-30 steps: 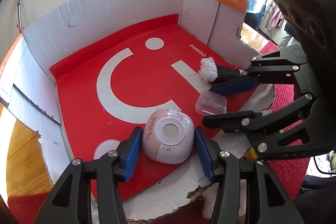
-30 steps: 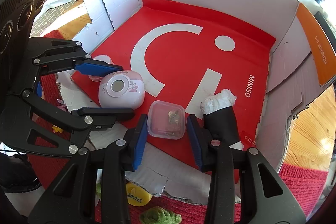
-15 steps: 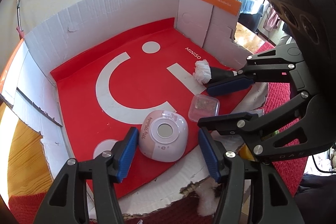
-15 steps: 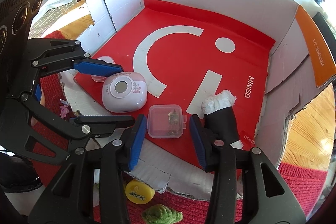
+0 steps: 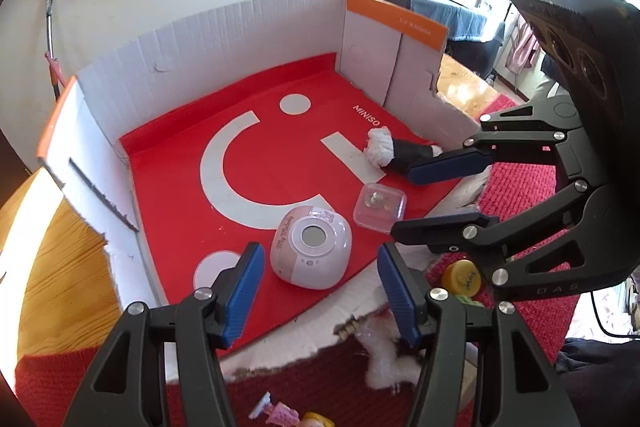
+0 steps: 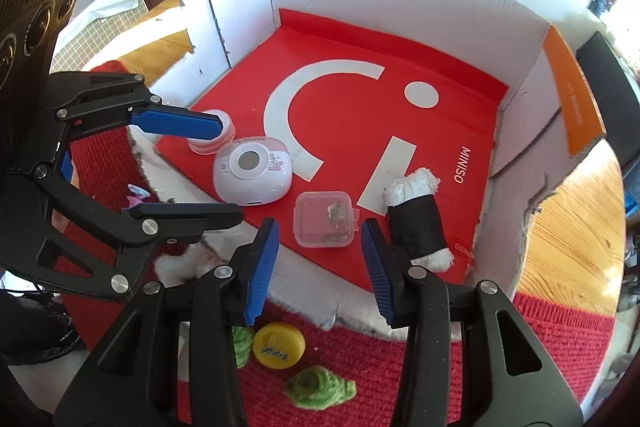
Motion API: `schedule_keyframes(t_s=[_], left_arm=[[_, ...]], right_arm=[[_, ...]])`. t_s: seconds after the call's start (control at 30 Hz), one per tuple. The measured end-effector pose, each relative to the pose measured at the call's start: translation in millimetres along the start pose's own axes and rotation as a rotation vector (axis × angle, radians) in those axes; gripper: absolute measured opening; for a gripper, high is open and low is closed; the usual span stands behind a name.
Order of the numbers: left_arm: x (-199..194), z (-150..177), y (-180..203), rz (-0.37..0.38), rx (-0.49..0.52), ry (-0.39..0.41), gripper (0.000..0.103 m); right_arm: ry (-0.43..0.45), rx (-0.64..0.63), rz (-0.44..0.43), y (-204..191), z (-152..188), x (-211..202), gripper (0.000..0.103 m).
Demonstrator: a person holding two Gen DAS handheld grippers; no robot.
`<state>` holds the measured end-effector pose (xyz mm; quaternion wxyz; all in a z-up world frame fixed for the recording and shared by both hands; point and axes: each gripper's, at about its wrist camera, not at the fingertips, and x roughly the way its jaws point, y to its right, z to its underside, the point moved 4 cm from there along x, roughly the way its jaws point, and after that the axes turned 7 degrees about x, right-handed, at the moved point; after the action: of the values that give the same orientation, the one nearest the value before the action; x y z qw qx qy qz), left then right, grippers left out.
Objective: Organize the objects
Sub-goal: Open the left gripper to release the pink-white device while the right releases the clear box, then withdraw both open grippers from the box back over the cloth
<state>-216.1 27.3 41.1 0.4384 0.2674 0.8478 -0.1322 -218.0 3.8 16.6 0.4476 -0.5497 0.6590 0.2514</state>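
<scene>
Both claws, left claw (image 5: 320,291) and right claw (image 6: 320,259), stand spread and empty, having just opened. The pink-white gadget (image 5: 311,253) at the box's (image 5: 248,39) six o'clock looks smooth, rigid, light: grip its flanks.
</scene>
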Motion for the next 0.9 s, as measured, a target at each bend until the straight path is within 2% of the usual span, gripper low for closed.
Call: schedule_keyframes(t_s=[0.13, 0.27, 0.43, 0.57, 0.73, 0.9], left_arm=[[-10, 4, -1, -0.008, -0.032, 0.033, 0.067], [-23, 7, -1, -0.008, -0.067, 0.071, 0.067], [-44, 12, 0, -0.048, -0.095, 0.133, 0.071], [-59, 18, 0, -0.055, -0.129, 0.171, 0.072], [-79, 27, 3, -0.103, -0.163, 0.227, 0.078], [-92, 39, 7, -0.162, -0.196, 0.257, 0.079]], right_arm=[[0.032, 0.009, 0.001, -3, 3, -12, 0.047], [0.069, 0.031, 0.003, -4, 6, -21, 0.047], [0.136, 0.051, 0.011, -7, 12, -41, 0.048], [0.207, 0.065, 0.008, -11, 22, -64, 0.056], [0.274, 0.073, 0.019, -15, 34, -84, 0.060], [0.329, 0.087, 0.022, -20, 50, -99, 0.064]])
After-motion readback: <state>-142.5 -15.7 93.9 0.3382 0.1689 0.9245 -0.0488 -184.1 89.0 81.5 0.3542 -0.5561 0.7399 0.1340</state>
